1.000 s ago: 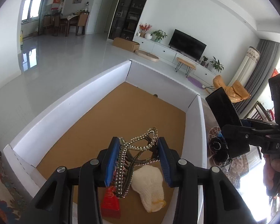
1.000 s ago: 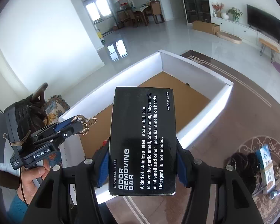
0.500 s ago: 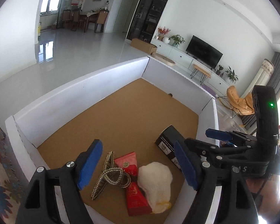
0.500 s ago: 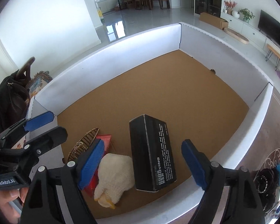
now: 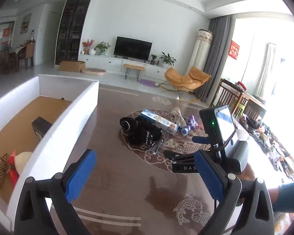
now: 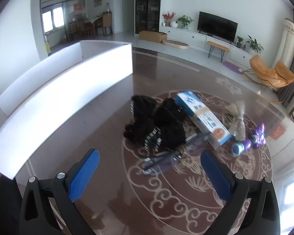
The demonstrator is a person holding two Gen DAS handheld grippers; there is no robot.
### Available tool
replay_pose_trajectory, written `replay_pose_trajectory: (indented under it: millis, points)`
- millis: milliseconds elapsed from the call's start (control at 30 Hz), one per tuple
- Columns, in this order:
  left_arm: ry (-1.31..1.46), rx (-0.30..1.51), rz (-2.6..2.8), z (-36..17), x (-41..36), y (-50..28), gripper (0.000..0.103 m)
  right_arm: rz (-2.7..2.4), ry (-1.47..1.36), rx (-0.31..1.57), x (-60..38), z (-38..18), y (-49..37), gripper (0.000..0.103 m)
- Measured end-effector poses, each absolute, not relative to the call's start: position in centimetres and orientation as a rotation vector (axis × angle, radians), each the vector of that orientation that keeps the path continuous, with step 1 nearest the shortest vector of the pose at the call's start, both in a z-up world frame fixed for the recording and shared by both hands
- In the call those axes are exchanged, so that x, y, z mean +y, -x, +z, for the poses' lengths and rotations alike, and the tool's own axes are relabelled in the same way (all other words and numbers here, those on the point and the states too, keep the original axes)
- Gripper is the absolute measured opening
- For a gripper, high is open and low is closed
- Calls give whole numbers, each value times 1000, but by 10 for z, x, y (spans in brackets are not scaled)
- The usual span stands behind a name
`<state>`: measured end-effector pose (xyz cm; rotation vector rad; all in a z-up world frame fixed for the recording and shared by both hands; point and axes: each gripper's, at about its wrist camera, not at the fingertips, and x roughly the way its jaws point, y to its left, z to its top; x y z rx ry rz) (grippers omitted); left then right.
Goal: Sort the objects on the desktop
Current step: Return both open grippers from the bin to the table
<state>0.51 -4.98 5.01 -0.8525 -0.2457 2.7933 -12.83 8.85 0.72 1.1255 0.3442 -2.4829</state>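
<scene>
Hovering over the patterned brown surface (image 6: 111, 178), both grippers spread wide and carrying nothing. Facing the leftover pile with the left gripper (image 5: 145, 178), jaws fully released, while the right gripper (image 6: 150, 173) is pointing at the same heap, jaws likewise released and empty.

Sitting beside the pile, on its left: the white box (image 5: 72, 117) serving as the sorting bin, its cork floor already holding a black carton (image 5: 41, 127), a beaded hair clip (image 5: 2, 166), a red packet (image 5: 13, 173) and a cream plush (image 5: 23, 159), all gathered near one end, apparently dropped where reaching over the wall is easiest.

Still waiting outside the box, in the middle of the round ornament: black furry items (image 6: 156, 125), a blue-and-white carton (image 6: 203, 117) touching them, a clear purple-tinted case (image 6: 174, 152) lying nearest the right gripper, a silvery bow-like piece (image 6: 237, 121) and a purple toy (image 6: 250, 141) on the far side of the carton.

Judging by the aim, lining up for the next pick, with the case or the furry items the likeliest targets.
</scene>
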Motion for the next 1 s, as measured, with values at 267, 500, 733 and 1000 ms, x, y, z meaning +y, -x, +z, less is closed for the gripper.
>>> replay_pose_trajectory:
  millis: [267, 500, 733, 1000]
  points:
    - [1079, -102, 2726, -12, -7, 23, 102, -2570, -1347, 290, 206, -39, 91, 103]
    - [1167, -58, 2760, -32, -16, 49, 102, -2573, -1329, 293, 209, -41, 73, 103]
    - [1173, -92, 2761, -42, -23, 52, 102, -2577, -1322, 200, 212, -47, 75, 103]
    - [1203, -94, 2760, -49, -22, 53, 102, -2577, -1322, 202, 212, -48, 74, 103]
